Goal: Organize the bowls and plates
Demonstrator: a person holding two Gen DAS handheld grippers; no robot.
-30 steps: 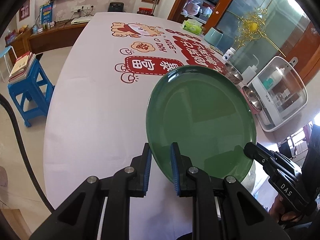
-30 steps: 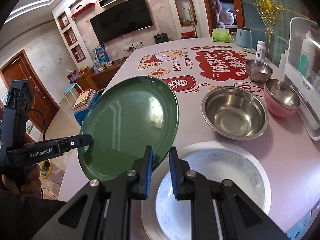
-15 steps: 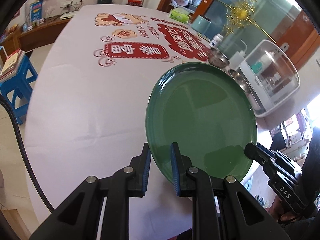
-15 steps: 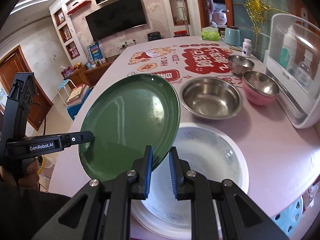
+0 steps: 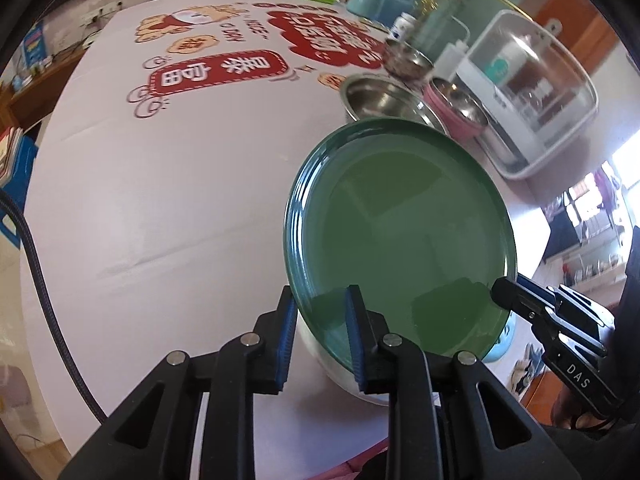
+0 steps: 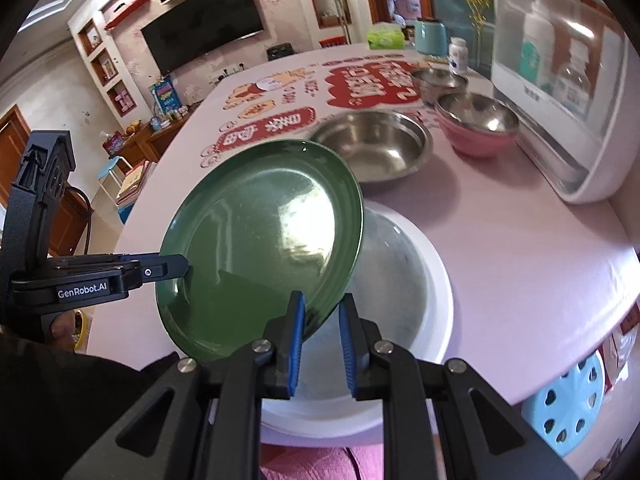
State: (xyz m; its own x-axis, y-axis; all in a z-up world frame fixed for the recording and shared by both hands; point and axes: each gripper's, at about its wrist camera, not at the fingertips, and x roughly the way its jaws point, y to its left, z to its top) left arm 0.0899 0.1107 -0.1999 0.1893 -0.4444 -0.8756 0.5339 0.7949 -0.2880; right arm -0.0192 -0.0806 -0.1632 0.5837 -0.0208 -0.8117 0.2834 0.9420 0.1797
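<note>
Blue-padded fingers of the left gripper [image 5: 320, 332] and the right gripper [image 6: 322, 332] each clamp a near edge of one green plate [image 6: 260, 240], the left jaws having just eased slightly. The plate tilts, held above a wide white bowl [image 6: 420, 280] on the pink tablecloth [image 6: 520, 248]; steel bowl [image 6: 372, 144] beyond.

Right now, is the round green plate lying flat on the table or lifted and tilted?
Lifted and tilted: the round green plate hangs over the white plate, left tongs and right tongs clamping opposite rim edges.
</note>
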